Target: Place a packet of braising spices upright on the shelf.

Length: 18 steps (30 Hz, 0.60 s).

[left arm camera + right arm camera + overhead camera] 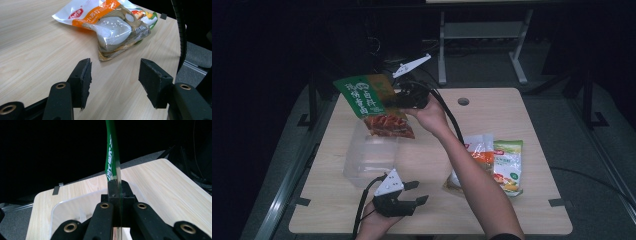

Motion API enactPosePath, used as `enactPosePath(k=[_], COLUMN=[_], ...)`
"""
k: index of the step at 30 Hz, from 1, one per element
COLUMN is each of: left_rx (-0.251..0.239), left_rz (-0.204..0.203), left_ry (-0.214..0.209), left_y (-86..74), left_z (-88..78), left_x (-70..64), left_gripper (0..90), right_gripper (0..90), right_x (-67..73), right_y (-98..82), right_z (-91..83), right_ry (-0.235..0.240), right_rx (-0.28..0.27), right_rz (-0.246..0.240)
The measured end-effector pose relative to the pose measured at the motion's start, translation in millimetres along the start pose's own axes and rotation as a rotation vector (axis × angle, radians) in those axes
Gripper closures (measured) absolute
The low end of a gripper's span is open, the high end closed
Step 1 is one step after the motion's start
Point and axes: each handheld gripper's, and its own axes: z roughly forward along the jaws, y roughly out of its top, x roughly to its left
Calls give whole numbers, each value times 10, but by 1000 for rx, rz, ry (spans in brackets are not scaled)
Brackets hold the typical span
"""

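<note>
green snack bag (373, 102) hanging above the clear bin (369, 159), pinched in my right gripper (404, 97).

table (512, 115) first: the bin sits near its left edge, directly under the bag, whose long axis points down into it. my right gripper is clenched on the bag's top edge; my left gripper (409, 195) rests released by the near edge. the bin's floor is hard to make out.
</note>
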Motion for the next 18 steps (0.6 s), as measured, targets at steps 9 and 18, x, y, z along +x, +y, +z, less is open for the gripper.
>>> enactPosePath(k=[9,18], left_rx=[3,-18], left_rz=[12,2], left_ry=[2,-5], left_y=[6,14], left_z=[-35,-50], left_x=[20,26], left_gripper=[437,434], right_gripper=[897,897], right_x=[-150,-265], right_y=[-14,-126], right_z=[361,642], right_ry=[11,21], right_rx=[-12,-14], right_rz=[41,87])
